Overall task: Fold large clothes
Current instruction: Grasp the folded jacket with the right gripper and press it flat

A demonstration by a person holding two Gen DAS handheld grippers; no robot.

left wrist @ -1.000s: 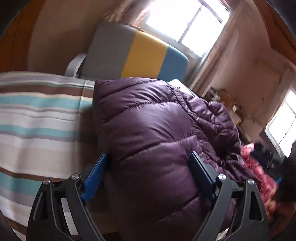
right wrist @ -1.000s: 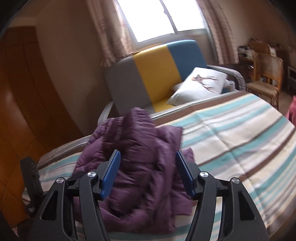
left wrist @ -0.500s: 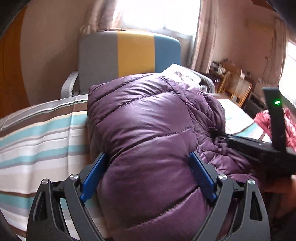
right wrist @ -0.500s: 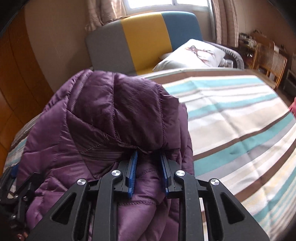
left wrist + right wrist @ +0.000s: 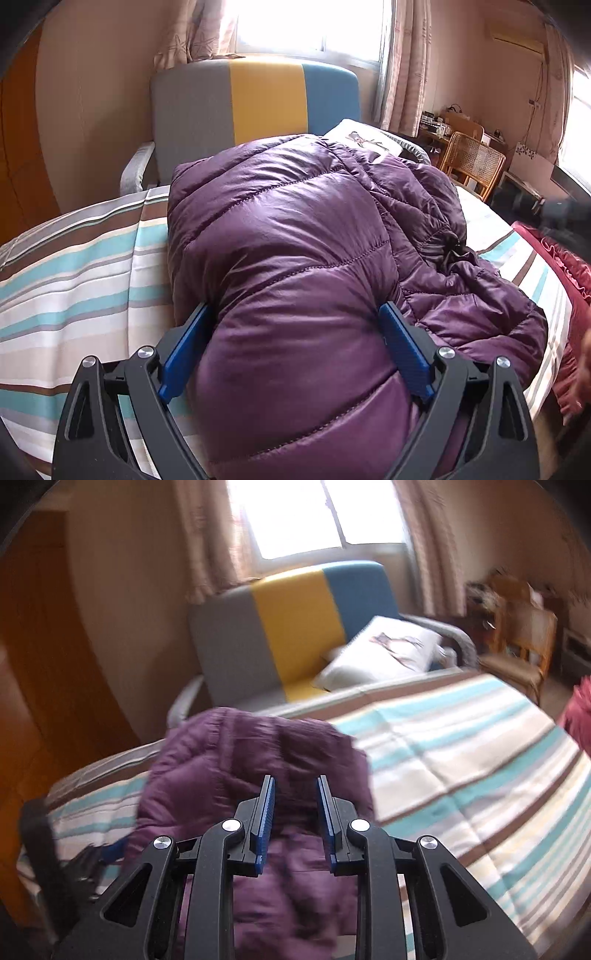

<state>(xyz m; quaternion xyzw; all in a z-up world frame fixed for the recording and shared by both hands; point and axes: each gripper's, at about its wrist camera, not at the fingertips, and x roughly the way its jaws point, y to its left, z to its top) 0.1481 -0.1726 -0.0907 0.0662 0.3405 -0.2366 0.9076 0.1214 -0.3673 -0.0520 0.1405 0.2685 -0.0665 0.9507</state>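
Two grippers work at one purple jacket (image 5: 295,240), which lies bunched on the striped bed (image 5: 74,277), towards its near left side, with most of the bedspread to its right bare in the right wrist view.

From the left wrist view, the left gripper (image 5: 293,306) has its jaws spread wide around a thick, rounded roll of the jacket. The quilted fabric fills the whole gap, touches both blue pads (image 5: 184,347) and bulges over them, so the jaws clamp that roll. The rest of the jacket trails away to the right in looser, crumpled folds, ending just beside a red cloth (image 5: 554,258) at the bed's edge.

The right gripper (image 5: 295,779) has just been closing its jaws, which now stand close together with a narrow gap. Purple fabric shows in that gap and below it, but the picture is blurred and I cannot tell whether the pads pinch any of it.

Beyond the bed stands an armchair (image 5: 258,107) in grey, yellow and blue, with a white pillow (image 5: 388,650) on its seat. A wicker chair (image 5: 476,155) stands further right.
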